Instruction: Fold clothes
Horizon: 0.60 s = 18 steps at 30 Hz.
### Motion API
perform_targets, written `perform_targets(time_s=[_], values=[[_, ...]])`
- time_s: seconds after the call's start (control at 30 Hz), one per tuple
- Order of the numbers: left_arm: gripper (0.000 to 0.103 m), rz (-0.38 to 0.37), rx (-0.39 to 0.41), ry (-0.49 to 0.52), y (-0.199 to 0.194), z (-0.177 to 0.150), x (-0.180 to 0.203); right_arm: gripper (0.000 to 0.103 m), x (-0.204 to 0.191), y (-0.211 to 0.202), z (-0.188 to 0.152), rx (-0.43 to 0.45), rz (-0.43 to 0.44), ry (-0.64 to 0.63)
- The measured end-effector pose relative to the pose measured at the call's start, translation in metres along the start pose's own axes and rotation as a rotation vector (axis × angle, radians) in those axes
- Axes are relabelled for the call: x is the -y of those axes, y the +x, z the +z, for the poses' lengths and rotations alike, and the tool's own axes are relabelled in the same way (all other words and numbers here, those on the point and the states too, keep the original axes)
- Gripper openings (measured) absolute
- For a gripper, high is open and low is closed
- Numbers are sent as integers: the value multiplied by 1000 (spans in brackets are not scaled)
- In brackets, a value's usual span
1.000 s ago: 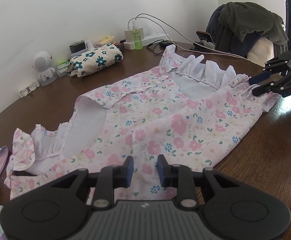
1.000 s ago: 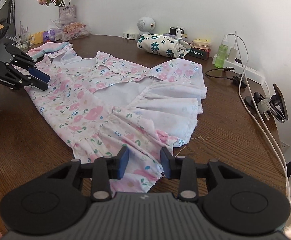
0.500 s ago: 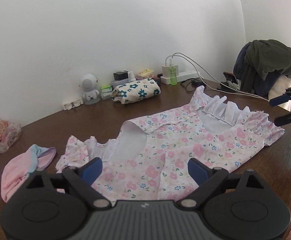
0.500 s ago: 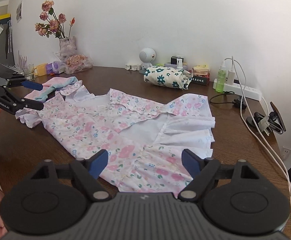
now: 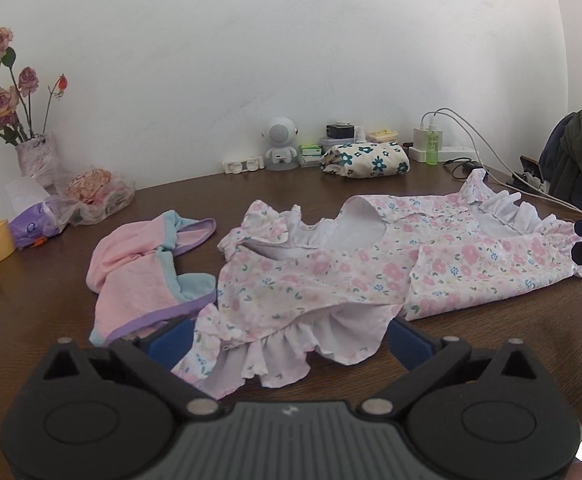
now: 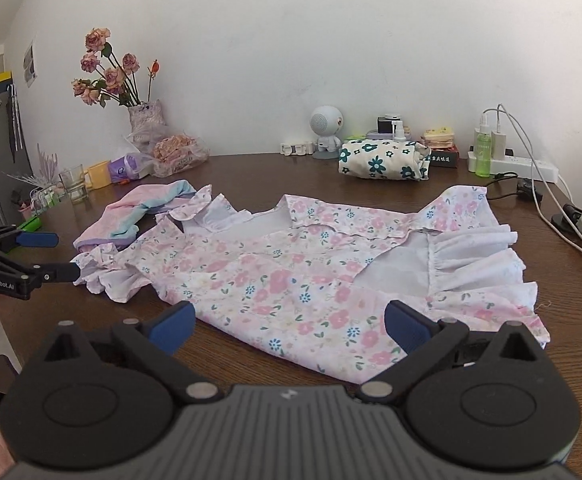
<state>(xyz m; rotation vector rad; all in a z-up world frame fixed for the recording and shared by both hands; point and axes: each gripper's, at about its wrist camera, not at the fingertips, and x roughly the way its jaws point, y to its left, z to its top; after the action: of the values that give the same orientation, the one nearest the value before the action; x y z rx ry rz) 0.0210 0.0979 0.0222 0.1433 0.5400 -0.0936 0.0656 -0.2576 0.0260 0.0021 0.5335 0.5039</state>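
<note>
Floral dress (image 6: 311, 276) lies spread flat on the brown table (image 6: 571, 320), its ruffled hem partly turned back to show the white lining. Just beside the dress, touching its frilled sleeve end, sits a crumpled pink towel garment (image 5: 143, 276). Behind the dress, near the wall, rest a folded flower-print bundle (image 6: 383, 160) and a vase of dried roses (image 6: 147, 116). Both the left gripper (image 5: 287, 340) and right gripper (image 6: 287, 324) have just been opening and now gape wide, holding nothing, with dress fabric lying loose between their blue pads.
</note>
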Motion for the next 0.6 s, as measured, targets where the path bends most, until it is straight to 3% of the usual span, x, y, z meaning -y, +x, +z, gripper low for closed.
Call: perform_targets(time_s=[0.1,0.23,0.37,0.5,0.6], values=[[103,25,-11,-16,0,-6,-17,103,-13,9,2,-22,-21,-32],[103,4,14,6,1,0,-25,103,-20,16,6,-34,-37,-36],[103,-60,61,100,10,33,-16,103,-14,16,20,-33,-71,-70],[103,-148,94,181,35,83,1,103,11,13,56,-2,-135,-159],[103,-200,86,228,65,121,22,103,42,26,88,-45,-163,-257]])
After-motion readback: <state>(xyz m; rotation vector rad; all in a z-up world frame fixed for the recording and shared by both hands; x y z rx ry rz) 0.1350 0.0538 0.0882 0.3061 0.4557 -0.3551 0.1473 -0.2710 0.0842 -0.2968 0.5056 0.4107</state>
